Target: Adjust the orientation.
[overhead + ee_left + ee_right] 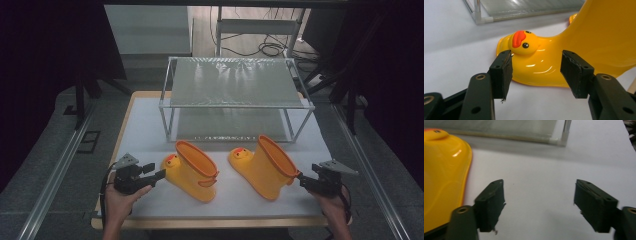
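Observation:
Two yellow duck-faced rubber boots lie on their sides on the white table top [150,125]. The left boot [192,170] has its duck toe toward my left gripper [156,172], which is open just short of the toe. In the left gripper view the duck face [524,43] sits beyond the open jaws, with the boot's foot [541,67] showing between them, untouched. The right boot [265,167] lies with its orange-rimmed mouth facing my right gripper [303,180]. That gripper [539,202] is open over bare table, the boot [444,177] at its left.
A metal-framed two-level rack [235,95] with translucent shelves stands behind the boots; its corner post [477,10] and frame [565,132] appear in the gripper views. The table's front edge [210,222] runs near my hands. Cables lie on the floor behind [270,47].

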{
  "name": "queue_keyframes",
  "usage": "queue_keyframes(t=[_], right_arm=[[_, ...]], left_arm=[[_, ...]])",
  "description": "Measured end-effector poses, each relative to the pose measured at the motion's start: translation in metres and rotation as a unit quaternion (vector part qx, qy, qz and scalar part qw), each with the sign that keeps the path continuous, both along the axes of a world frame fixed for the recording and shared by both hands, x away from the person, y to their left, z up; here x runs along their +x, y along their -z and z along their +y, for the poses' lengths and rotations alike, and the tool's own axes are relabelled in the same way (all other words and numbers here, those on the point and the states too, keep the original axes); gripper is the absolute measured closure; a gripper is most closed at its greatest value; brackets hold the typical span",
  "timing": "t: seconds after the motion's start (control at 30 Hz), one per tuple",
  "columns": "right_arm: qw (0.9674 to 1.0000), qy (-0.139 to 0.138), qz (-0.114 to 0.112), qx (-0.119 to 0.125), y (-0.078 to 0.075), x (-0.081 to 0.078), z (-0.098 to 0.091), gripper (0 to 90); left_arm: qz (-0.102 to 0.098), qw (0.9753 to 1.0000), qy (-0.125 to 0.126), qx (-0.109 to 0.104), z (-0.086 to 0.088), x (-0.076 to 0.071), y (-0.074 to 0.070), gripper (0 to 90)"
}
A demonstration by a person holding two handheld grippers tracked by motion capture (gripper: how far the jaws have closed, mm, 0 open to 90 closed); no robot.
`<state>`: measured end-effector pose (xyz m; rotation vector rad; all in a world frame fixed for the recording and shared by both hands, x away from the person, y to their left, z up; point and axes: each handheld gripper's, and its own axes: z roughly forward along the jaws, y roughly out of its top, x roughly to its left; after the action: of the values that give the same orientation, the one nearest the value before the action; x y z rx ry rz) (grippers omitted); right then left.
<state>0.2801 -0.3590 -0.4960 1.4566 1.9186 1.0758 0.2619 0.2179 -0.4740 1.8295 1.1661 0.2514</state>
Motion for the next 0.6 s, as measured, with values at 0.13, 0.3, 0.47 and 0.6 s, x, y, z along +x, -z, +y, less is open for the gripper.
queue_keyframes(t=[0.13, 0.3, 0.47, 0.6], right_arm=[[0.9998, -0.012, -0.012, 0.013, -0.003, -0.001, -0.002, 34.1], [0.9997, -0.007, -0.013, 0.019, 0.002, 0.000, -0.002, 35.8], [0.9996, -0.008, -0.009, 0.027, 0.003, 0.000, -0.003, 35.8], [0.9994, 0.000, -0.016, 0.030, 0.002, -0.003, -0.007, 35.9]], left_arm=[[0.001, 1.0000, -0.009, -0.003, 0.002, -0.003, -0.001, 49.9], [0.011, 0.9998, 0.004, -0.015, -0.001, -0.010, -0.001, 68.5], [0.014, 0.9996, 0.017, 0.019, -0.025, -0.023, 0.007, 82.5], [0.006, 0.9993, 0.035, 0.009, -0.044, -0.032, 0.009, 88.6]])
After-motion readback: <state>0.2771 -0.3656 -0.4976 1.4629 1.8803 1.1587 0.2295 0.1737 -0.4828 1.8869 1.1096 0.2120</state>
